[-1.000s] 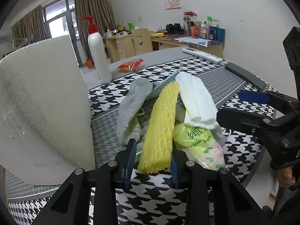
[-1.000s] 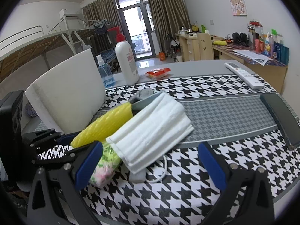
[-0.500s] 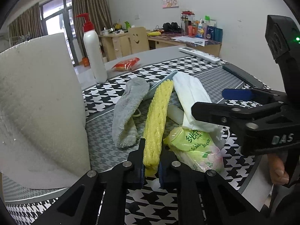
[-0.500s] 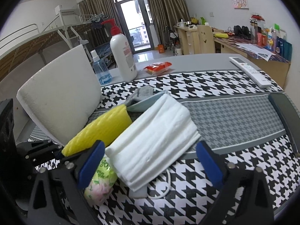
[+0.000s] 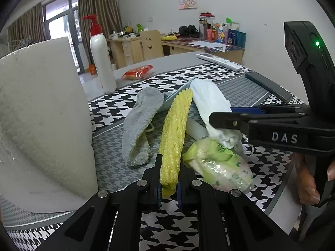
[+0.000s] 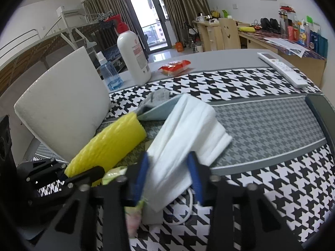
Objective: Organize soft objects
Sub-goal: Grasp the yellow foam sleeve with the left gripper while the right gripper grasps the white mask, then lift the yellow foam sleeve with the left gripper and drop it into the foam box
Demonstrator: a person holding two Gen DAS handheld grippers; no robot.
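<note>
A yellow foam net sleeve [image 5: 175,125] lies along the houndstooth table runner [image 5: 272,167]. My left gripper [image 5: 169,175] is shut on its near end. To its right lies a folded white cloth [image 6: 188,129]. My right gripper [image 6: 168,174] has it between its blue pads [image 6: 193,175], and its jaws are closing and bunching the near end upward. A grey sock [image 5: 140,123] lies left of the yellow sleeve. A green tissue pack [image 5: 217,163] sits under the right gripper's fingers. A white charger block [image 5: 194,127] is partly hidden beneath the cloth.
A big white foam block [image 5: 41,115] stands close on the left. Behind it are a pump bottle [image 5: 102,62], a blue spray bottle [image 6: 108,73] and a red snack packet [image 5: 138,72]. A remote [image 5: 219,59] and a dark flat case [image 5: 268,86] lie at the far right edge.
The left gripper closed on the yellow sleeve's end and has held still since. The right gripper moved in over the white cloth and its wide jaws closed onto it, lifting a fold.
</note>
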